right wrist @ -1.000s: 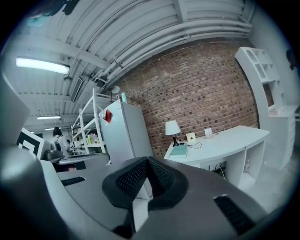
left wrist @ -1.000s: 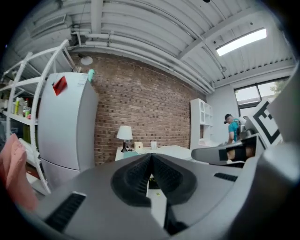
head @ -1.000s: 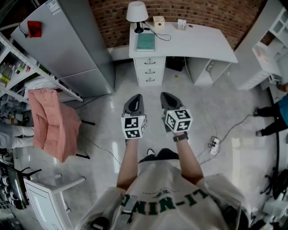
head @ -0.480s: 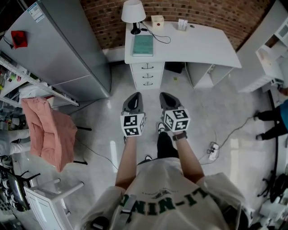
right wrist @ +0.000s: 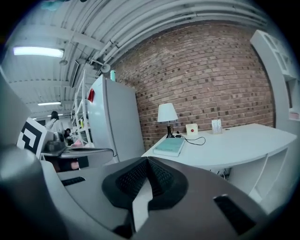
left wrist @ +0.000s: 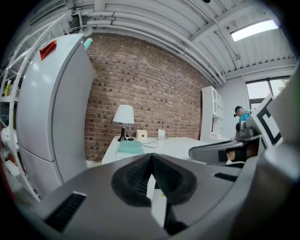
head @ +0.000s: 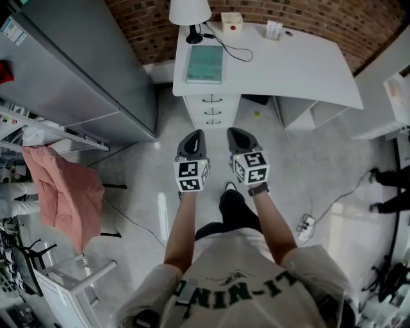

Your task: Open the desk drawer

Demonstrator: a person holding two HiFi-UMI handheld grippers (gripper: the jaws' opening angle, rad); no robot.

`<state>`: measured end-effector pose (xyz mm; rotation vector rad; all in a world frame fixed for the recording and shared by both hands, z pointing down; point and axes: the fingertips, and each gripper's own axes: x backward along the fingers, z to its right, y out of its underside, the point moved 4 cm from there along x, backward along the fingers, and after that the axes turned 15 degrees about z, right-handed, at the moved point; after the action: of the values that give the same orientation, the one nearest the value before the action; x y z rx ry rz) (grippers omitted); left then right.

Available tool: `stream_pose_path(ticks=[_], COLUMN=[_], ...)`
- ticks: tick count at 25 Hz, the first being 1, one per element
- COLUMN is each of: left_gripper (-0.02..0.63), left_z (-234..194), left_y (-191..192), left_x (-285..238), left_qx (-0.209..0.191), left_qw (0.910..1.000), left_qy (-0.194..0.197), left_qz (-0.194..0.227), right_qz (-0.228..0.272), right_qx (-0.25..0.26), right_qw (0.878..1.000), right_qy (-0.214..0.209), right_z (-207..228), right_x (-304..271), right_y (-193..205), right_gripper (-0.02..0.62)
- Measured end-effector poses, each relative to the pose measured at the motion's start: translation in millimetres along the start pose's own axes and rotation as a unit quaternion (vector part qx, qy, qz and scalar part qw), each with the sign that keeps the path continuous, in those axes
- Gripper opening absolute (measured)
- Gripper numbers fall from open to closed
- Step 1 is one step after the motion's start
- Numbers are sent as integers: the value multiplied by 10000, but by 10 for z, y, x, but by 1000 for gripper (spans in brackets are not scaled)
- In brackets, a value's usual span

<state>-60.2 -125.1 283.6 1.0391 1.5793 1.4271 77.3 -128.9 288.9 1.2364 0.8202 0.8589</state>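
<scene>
The white desk (head: 288,64) stands against the brick wall. Under its left end is a unit of three drawers (head: 213,110) with small dark handles, all pushed in. My left gripper (head: 194,135) and right gripper (head: 235,133) are held side by side over the floor, short of the drawers and pointing at them. Both are shut with nothing between the pads. In the left gripper view the shut left gripper (left wrist: 151,158) points at the desk (left wrist: 176,144) beyond. The right gripper view shows the right gripper (right wrist: 146,161) shut below the desk top (right wrist: 234,143). The jaws hide the drawers in both gripper views.
A white lamp (head: 189,13), a teal book (head: 205,63) and a cable lie on the desk's left end. A grey fridge (head: 70,70) stands to the left, with pink cloth (head: 61,192) on a chair nearer. A power strip (head: 305,225) lies on the floor at right.
The person has walked toward the desk, carrying both grippers forward. The desk and its drawers now sit nearer and larger in the head view. Both grippers stay shut.
</scene>
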Motion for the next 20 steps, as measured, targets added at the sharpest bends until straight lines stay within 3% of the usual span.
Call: stream_pose_path(ticks=[9,20], left_gripper=[0,0], left_z=[-269,-480], left_y=[1172,2647], left_x=[-494,-987], left_qx=[212,200], left_qw=[9994,9996], left_qy=[-129,-62], left_qz=[-226,-163], right_qz=[-72,-49], right_qx=[-25,85], right_qw=[9998,9985], right_qy=[-197,-530], right_z=[425,821], right_x=[-506,-1016], right_y=[955,2318], right_gripper=[2,0])
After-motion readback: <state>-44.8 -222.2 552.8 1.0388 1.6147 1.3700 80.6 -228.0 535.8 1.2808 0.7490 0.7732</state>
